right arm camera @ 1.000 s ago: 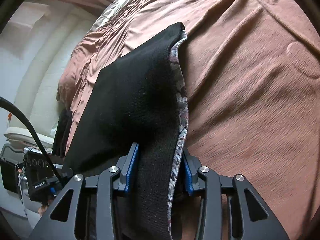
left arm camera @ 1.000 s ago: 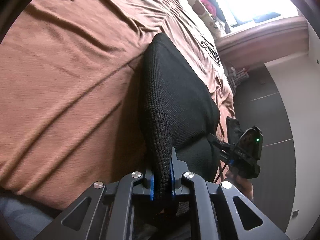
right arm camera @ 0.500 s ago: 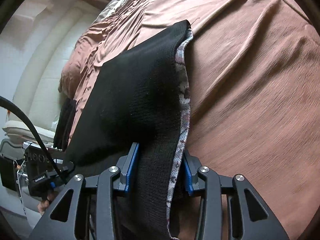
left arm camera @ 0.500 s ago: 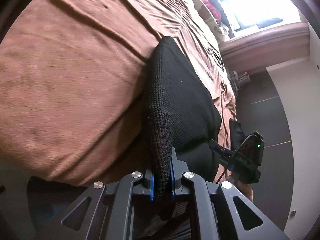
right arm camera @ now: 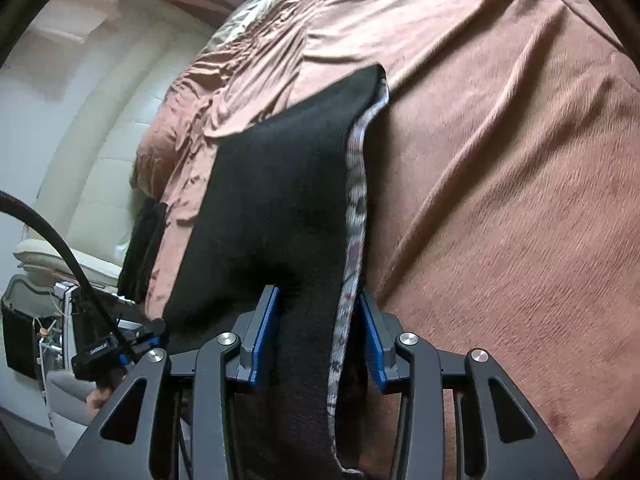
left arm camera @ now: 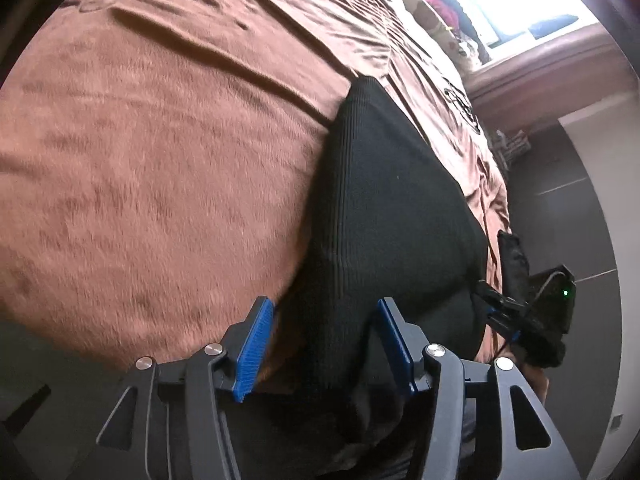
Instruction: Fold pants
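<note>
The black knit pants (left arm camera: pixel 384 208) lie folded on the brown bedspread (left arm camera: pixel 160 160), their long axis running straight away from both grippers toward the far corner that rests on the bed. The near end hangs off the bed's edge, and both tools sit there side by side, so neither is nearer the far end. The left gripper (left arm camera: pixel 324 344) has just been opening: its blue pads (left arm camera: pixel 254 348) stand apart with the fabric loose between them, apparently touching neither pad. The right gripper (right arm camera: pixel 316 344) is clamped on the other near corner, black cloth and the patterned grey waistband (right arm camera: pixel 356 184) pinched between its pads. Any next move, I judge, turns on that one remaining grip, since the pants extend forward along the fingers. How far the near end drops below the grippers is cut off by the frame's lower edge. The underside of the fold is hidden, and the person's hand is only a sliver beside the other tool in each view
</note>
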{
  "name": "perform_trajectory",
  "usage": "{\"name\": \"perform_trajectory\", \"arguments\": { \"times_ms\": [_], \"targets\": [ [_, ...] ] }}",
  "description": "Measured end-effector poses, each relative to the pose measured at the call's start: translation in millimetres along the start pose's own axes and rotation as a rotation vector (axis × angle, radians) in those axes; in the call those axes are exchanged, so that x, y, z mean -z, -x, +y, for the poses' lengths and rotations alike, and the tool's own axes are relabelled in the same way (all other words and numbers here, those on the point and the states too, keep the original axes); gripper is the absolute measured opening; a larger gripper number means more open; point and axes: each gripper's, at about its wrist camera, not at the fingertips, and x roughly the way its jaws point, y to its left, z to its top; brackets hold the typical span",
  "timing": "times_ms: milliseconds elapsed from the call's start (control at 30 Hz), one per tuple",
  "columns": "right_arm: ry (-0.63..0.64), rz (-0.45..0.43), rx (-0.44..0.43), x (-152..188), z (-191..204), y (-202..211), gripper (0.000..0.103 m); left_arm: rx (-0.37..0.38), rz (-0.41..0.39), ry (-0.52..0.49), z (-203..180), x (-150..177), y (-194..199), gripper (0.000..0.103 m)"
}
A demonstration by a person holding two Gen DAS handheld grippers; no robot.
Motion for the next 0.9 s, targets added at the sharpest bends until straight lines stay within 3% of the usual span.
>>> {"name": "perform_trajectory", "arguments": {
  "times_ms": [67,133,400,733,900],
  "targets": [
    [0.004,-0.015,-0.007,-4,-4,3,0.055,-0.012,0.003,-0.004,-2,-8,-6,0.056],
    [0.009,-0.032,-0.007,-10,-7,5,0.061,-0.034,0.008,-0.021,-6,-19,-14,0.056],
    [-0.054,-0.007,-0.079,-38,-26,-13,0.062,-0.043,0.022,-0.052,-15,-55,-46,0.056],
    [-0.146,0.085,-0.155,-40,-48,-36,0.062,-0.025,0.051,-0.091,-24,-96,-80,0.056],
    [-0.116,0.129,-0.190,-40,-45,-44,0.062,0.000,0.066,-0.122,-26,-107,-91,0.056]
  ]
}}
